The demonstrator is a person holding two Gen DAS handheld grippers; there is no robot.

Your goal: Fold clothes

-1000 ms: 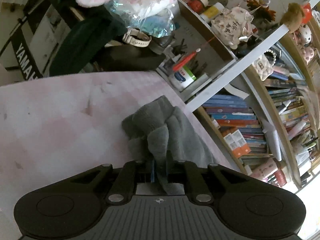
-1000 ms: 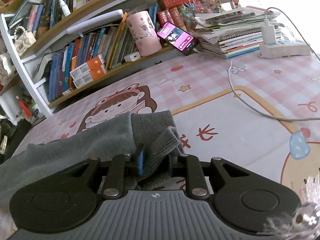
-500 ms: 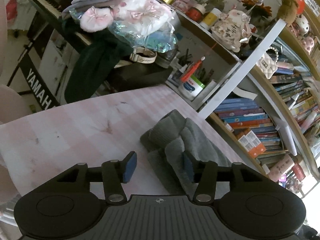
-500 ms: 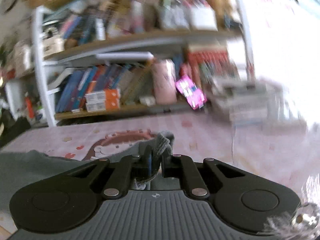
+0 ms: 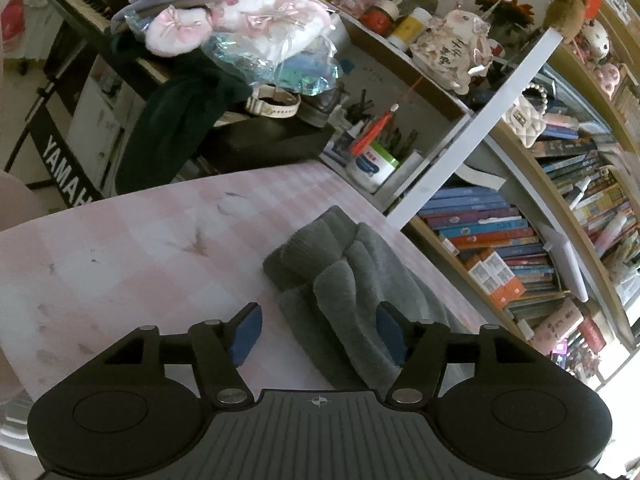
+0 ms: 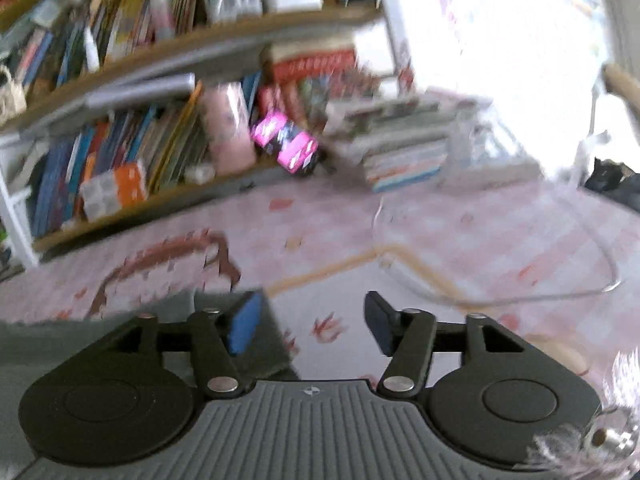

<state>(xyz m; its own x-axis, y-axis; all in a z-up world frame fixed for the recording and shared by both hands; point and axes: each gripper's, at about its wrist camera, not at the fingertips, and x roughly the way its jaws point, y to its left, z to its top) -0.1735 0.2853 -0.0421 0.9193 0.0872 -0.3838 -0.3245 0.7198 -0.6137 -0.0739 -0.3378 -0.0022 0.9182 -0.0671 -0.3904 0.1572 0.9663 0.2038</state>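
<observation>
Both pairs of fingers stand spread wide with nothing between them. The left gripper point(image 5: 318, 334) hovers over the bunched end of the grey garment point(image 5: 356, 268), its right pad just beside a fold. The right gripper point(image 6: 310, 326) sits at the garment's other edge point(image 6: 240, 344), blurred. The garment lies on the pink checked tablecloth point(image 5: 140, 248), near the bookshelf point(image 5: 500, 248). It looks like soft, thick knit with ribbed cuffs: light, limp, unlikely to slip. A hem or cuff edge seems the best hold.
</observation>
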